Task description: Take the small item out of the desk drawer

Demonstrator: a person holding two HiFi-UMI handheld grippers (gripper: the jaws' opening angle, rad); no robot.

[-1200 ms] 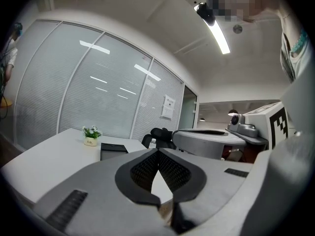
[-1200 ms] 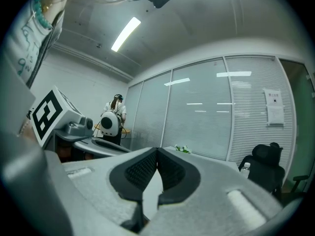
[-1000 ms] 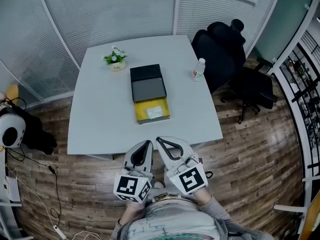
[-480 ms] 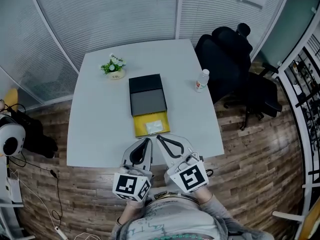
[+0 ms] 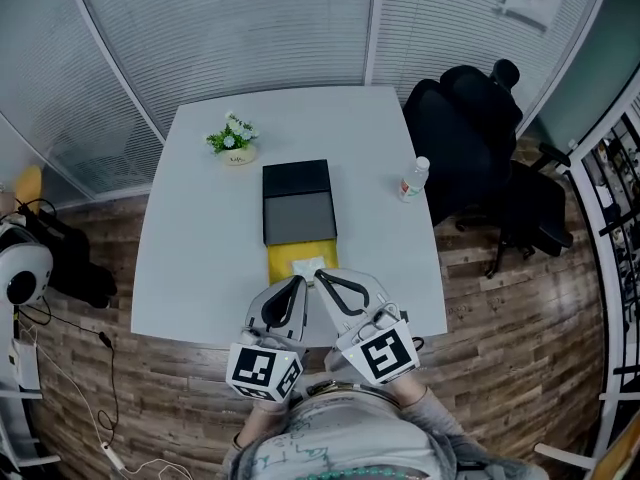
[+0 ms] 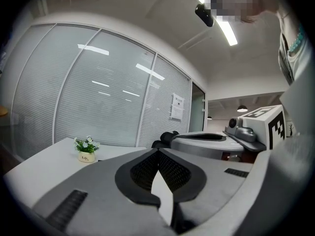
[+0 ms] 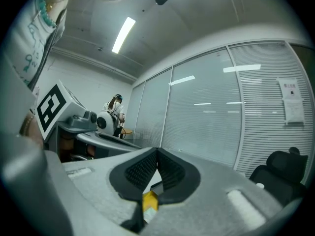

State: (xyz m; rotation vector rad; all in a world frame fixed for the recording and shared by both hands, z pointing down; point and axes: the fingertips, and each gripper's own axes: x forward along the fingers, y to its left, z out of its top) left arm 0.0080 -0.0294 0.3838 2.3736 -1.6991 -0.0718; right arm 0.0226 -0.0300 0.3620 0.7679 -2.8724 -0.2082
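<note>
Tools: left tool (image 5: 297, 282) and right tool (image 5: 319, 277), both closed empty, by one drawer (image 5: 282, 260) holding one item (image 5: 305, 266).

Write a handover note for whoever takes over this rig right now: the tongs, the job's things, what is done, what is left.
Left tongs: shut, empty, held above the near side of the white table.
Right tongs: shut, empty, close beside the left.
Yellow drawer: pulled out of the black desk unit; the small white item lies inside it.
Done: drawer open.
Left: open one pair of tongs, grip the item, lift it out.
</note>
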